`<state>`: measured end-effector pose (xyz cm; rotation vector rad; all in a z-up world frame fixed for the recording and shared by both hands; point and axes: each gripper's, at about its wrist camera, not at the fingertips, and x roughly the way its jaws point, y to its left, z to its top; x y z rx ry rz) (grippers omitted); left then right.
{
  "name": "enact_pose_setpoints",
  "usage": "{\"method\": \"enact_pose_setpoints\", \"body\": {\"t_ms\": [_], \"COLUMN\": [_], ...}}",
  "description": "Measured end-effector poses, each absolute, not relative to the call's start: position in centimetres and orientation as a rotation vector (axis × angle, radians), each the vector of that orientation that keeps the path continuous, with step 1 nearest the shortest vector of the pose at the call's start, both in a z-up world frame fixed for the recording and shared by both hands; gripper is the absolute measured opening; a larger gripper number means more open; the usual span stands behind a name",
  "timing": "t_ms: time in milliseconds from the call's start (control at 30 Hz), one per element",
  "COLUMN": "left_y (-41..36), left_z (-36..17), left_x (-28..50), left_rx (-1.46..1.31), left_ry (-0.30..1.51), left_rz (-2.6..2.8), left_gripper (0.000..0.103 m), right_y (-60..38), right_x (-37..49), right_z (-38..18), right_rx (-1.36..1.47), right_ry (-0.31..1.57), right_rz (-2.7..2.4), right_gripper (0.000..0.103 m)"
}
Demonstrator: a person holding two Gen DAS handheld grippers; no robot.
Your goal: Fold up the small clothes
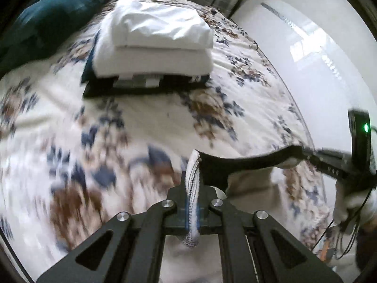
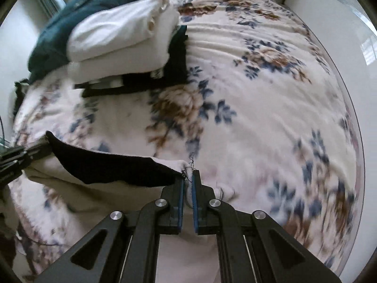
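A small garment with a black band (image 1: 247, 165) and cream body is stretched in the air between my two grippers, above the floral bedspread (image 1: 117, 129). My left gripper (image 1: 193, 188) is shut on one end, with a white knit edge (image 1: 193, 179) pinched between its pads. In the right wrist view the black band (image 2: 113, 165) runs from the left gripper at the left edge to my right gripper (image 2: 187, 179), which is shut on the other corner. The cream body (image 2: 94, 195) hangs below.
A stack of folded clothes (image 1: 155, 37), white on top of black, lies at the far side of the bed; it also shows in the right wrist view (image 2: 122, 37). A dark teal pillow (image 1: 47, 18) lies behind it. A white wall (image 1: 318, 59) borders the bed's right edge.
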<state>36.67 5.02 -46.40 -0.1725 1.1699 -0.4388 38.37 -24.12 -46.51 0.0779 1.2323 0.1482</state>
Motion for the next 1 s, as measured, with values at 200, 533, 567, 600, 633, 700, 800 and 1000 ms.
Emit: {"method": "enact_pose_setpoints", "body": {"t_ms": [200,533,567,600,633,700,800,1000], "left_y": [6.4,11.1,11.5,12.0,12.4,12.9,12.2,7.0], "left_z": [-49.3,-53.6,-53.3,-52.9,-52.4,-51.8,-52.4,-55.9], "left_x": [29.4,20.1,20.1,20.6,21.3,23.5,27.3,32.9], "left_rx": [-0.261,-0.415,-0.426,-0.448,-0.467,-0.515,-0.552,-0.398], "left_ry": [1.271,1.476,1.466,1.443,1.417,1.365,1.336,1.398], "left_rz": [-0.357,-0.233,-0.217,-0.200,-0.183,-0.152,-0.160,-0.237], "left_gripper": [0.006,0.044,0.046,0.050,0.051,0.051,0.052,0.041], "right_y": [-24.6,-26.8,-27.4,-28.3,-29.2,-31.2,-33.9,-34.3], "right_x": [26.7,17.0,16.9,16.8,17.0,18.0,20.4,26.3], "right_z": [-48.1,-56.1,-55.9,-55.3,-55.0,-53.8,-53.2,-56.3], "right_rx": [0.135,0.206,0.222,0.258,0.294,0.416,0.620,0.840], "right_ry": [1.309,1.665,1.661,1.643,1.629,1.564,1.457,1.435], "right_rz": [0.167,0.207,0.203,0.192,0.185,0.155,0.117,0.128], "right_gripper": [0.006,0.034,0.039,0.039,0.039,0.039,0.040,0.049]}}
